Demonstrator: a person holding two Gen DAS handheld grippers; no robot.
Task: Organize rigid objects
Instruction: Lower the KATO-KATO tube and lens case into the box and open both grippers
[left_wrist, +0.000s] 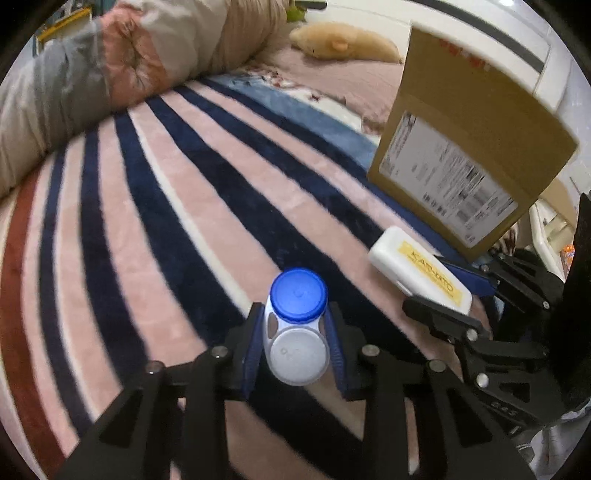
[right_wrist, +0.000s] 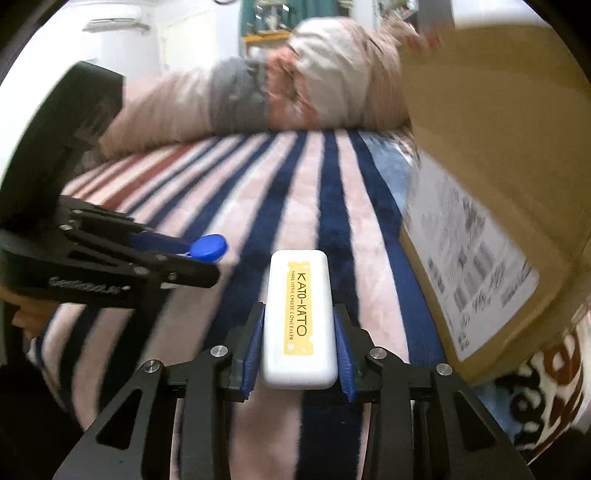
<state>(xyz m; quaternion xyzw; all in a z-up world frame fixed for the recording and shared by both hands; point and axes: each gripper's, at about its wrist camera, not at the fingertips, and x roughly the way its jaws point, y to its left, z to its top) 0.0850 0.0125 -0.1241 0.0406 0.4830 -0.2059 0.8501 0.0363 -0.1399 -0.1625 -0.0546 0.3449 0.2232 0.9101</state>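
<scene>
My left gripper (left_wrist: 295, 325) is shut on a small white bottle (left_wrist: 297, 354) with a blue cap (left_wrist: 299, 293), held above the striped blanket. In the right wrist view that gripper (right_wrist: 195, 254) comes in from the left, and only the blue cap (right_wrist: 209, 248) pokes out past its fingers. My right gripper (right_wrist: 299, 325) is shut on a white rectangular case (right_wrist: 299, 321) with a yellow KATO-KATO label. The same case (left_wrist: 419, 273) shows at the right of the left wrist view, held by the right gripper (left_wrist: 443, 288). Both items hang just above the bed.
A brown cardboard box (left_wrist: 469, 147) with a shipping label stands on the bed at the right, close to the right gripper (right_wrist: 498, 184). A rolled quilt (left_wrist: 110, 74) lies along the far side. A plush toy (left_wrist: 343, 44) rests beyond it.
</scene>
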